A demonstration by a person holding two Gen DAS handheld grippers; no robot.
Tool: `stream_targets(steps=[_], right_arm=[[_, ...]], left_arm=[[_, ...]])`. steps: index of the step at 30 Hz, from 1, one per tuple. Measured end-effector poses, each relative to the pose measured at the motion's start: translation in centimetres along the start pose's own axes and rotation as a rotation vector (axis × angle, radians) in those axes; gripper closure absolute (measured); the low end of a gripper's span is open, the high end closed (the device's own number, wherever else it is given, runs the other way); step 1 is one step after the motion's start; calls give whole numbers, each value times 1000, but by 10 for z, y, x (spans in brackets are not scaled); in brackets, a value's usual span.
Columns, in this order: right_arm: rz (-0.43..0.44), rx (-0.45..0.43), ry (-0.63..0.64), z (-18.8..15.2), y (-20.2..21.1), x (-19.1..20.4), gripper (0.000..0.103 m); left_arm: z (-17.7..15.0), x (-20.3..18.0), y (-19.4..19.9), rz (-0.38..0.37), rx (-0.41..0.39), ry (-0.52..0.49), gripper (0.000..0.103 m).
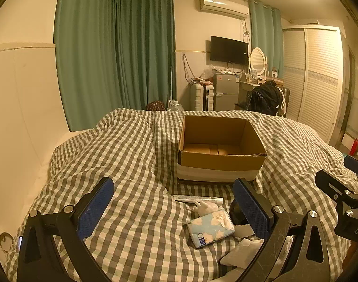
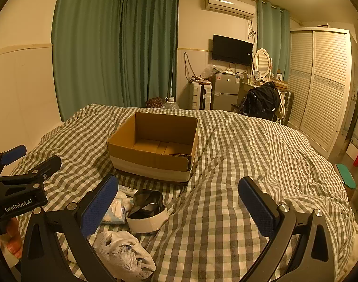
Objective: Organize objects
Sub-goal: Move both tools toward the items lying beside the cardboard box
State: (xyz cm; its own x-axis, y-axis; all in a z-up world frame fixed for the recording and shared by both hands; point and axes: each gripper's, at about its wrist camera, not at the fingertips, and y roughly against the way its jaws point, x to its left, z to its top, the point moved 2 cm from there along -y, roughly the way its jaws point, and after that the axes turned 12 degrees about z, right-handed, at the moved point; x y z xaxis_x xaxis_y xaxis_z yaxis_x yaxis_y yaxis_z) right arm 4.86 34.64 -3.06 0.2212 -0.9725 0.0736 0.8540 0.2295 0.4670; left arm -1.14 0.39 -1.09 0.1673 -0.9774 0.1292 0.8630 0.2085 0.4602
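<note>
An open, empty cardboard box stands on the checked bedcover. In front of it lie a white tube, a blue floral tissue pack, a small white figure, a white round headset with a black band and white gloves. My left gripper is open and empty, just above and before the tissue pack. My right gripper is open and empty, with its left finger over the tissue pack and the headset between its fingers.
The bed fills the foreground, with a wall to the left. Beyond it are green curtains, a suitcase, a small fridge, a chair with a black bag and a white wardrobe.
</note>
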Motion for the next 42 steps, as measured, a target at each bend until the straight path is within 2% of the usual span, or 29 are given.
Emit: stream_targets(steps=[16,32,42], right_arm=[[19,-2,8,4,9,3,0],[77,5,57,9,22,18,0],[84,-15,82,15,33,28,0]], left_arm=[[1,2,3,21,16,-3,0],[2,1,9,12,34,-8,0],[1,4,13,-1,58,3,0]])
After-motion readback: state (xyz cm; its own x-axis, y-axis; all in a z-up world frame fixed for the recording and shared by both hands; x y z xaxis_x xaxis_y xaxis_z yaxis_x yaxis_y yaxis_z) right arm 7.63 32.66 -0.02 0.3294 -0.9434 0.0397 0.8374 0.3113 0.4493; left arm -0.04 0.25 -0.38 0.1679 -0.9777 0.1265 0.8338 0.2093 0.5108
